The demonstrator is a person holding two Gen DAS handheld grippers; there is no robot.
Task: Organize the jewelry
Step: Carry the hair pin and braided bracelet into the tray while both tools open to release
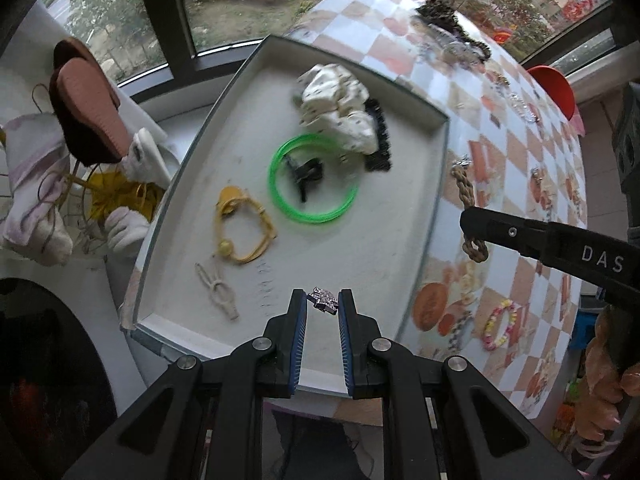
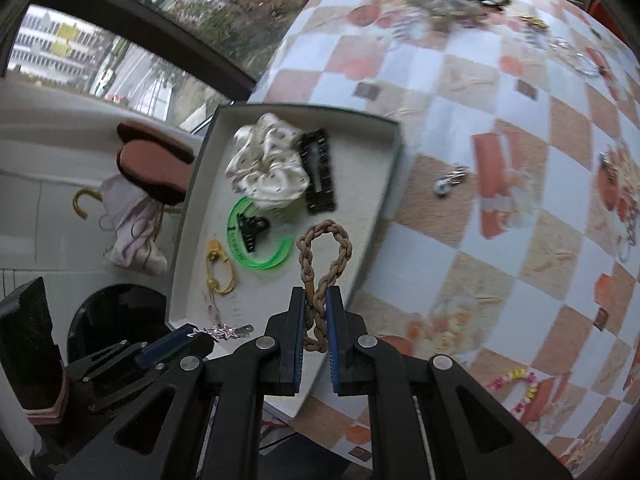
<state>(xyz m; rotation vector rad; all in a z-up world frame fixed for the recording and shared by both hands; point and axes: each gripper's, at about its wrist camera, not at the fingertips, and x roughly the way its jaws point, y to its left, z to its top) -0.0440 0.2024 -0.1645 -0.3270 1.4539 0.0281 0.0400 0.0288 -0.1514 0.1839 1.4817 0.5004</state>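
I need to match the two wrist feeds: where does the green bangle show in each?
Left wrist view: green bangle lies mid-tray, centre of the picture, ringing a small black clip.
Right wrist view: it sits left of centre, partly under the white scrunchie.
Shared landmark: that white scrunchie, just beyond the bangle in both.

Bare tray floor (image 1: 360, 256) near the front rim, seemingly clear; scrunchie (image 1: 340, 108), green bangle (image 1: 314, 178) crowding the far half.
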